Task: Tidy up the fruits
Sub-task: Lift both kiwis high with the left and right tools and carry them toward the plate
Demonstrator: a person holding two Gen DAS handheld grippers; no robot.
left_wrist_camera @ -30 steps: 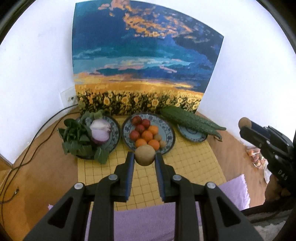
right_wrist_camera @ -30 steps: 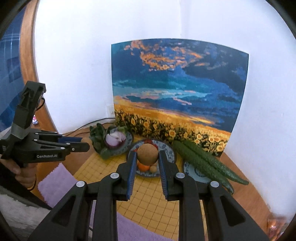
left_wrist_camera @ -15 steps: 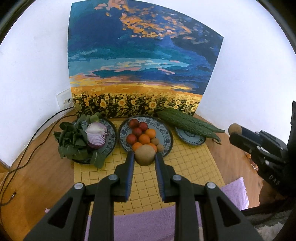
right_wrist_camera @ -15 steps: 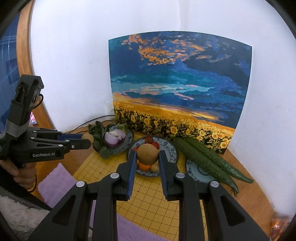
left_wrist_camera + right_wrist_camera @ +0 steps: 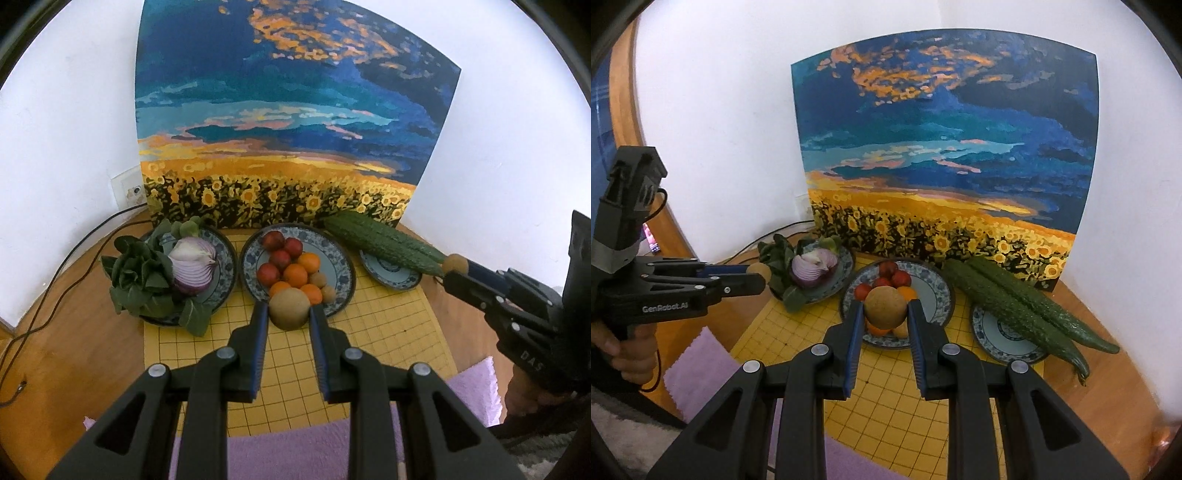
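My left gripper point(image 5: 289, 314) is shut on a brown kiwi point(image 5: 289, 308), held just in front of the near rim of the blue-patterned fruit plate point(image 5: 340, 273). The plate holds several red plums, oranges and small kiwis. My right gripper point(image 5: 885, 309) is shut on another brown kiwi point(image 5: 885, 307), held above the near part of the same plate point(image 5: 938, 291). Each gripper shows in the other's view, the right one point(image 5: 456, 267) at the right edge and the left one point(image 5: 759, 275) at the left.
A plate with half a red onion point(image 5: 194, 264) and leafy greens point(image 5: 142, 275) stands left of the fruit plate. Two bitter gourds point(image 5: 380, 242) lie across a small plate at right. A yellow grid mat point(image 5: 388, 332), purple cloth point(image 5: 295, 454), sunflower painting point(image 5: 288, 110) and a cable point(image 5: 74, 254) surround them.
Both grippers have moved forward towards the fruit plate, each keeping its kiwi. The plates look larger and closer now.
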